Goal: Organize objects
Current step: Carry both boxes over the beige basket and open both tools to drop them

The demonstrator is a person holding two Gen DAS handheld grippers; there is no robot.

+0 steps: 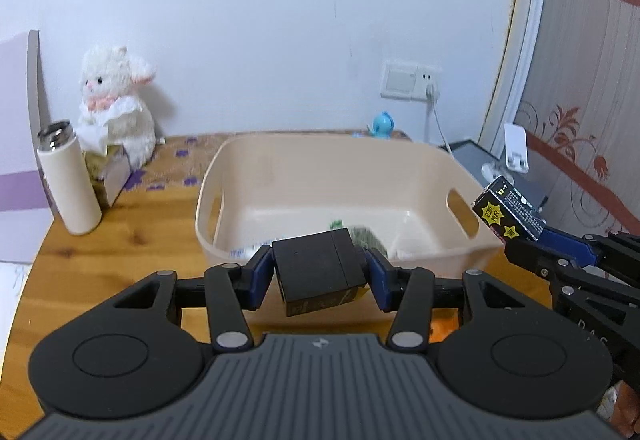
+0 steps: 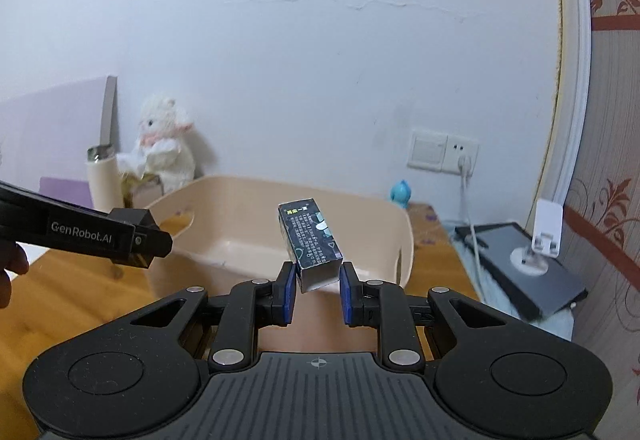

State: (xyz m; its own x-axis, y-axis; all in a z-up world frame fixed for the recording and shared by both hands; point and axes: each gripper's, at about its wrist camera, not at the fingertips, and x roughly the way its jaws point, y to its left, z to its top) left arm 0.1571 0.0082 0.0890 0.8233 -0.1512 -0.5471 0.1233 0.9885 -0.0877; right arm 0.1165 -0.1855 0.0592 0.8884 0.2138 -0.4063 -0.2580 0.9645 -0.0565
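Currently the left tongs (image 1: 320,274) are pinching a plain black box (image 1: 318,270) between their blue pads (image 1: 262,276), level and pointing straight ahead toward 12 o'clock, just short of the near wall of a beige bin (image 1: 432,160). That box sits tilted in the grip, its near lower corner dipping toward 6 o'clock, and it hangs above the wooden bench (image 1: 120,244) rather than inside the bin. Some light packaging with green print (image 1: 368,236) lies on the bin floor just behind it, too blurred to identify.

From the left wrist view the right tongs (image 1: 524,236) come in from 4 o'clock, angled up and to the left, clamped on a printed black carton (image 1: 508,214) with yellow starburst labels; the carton hovers just outside the bin's right handle slot (image 1: 462,218). The right wrist view shows the same printed black carton (image 2: 314,240) nipped at its near end by the right tongs (image 2: 318,290), its far end rising toward 12 o'clock over the beige bin (image 2: 404,240). The left tool's body (image 2: 80,236) crosses in from 9 o'clock, and part of the person's hand (image 2: 12,272) shows at the frame's left edge.

At 10 o'clock on the bench stand a white flask (image 1: 68,180), a tissue box (image 1: 110,172) and a white plush rabbit (image 1: 116,100); a small blue figure (image 1: 384,124) sits at 1 o'clock by the wall socket (image 1: 410,80)
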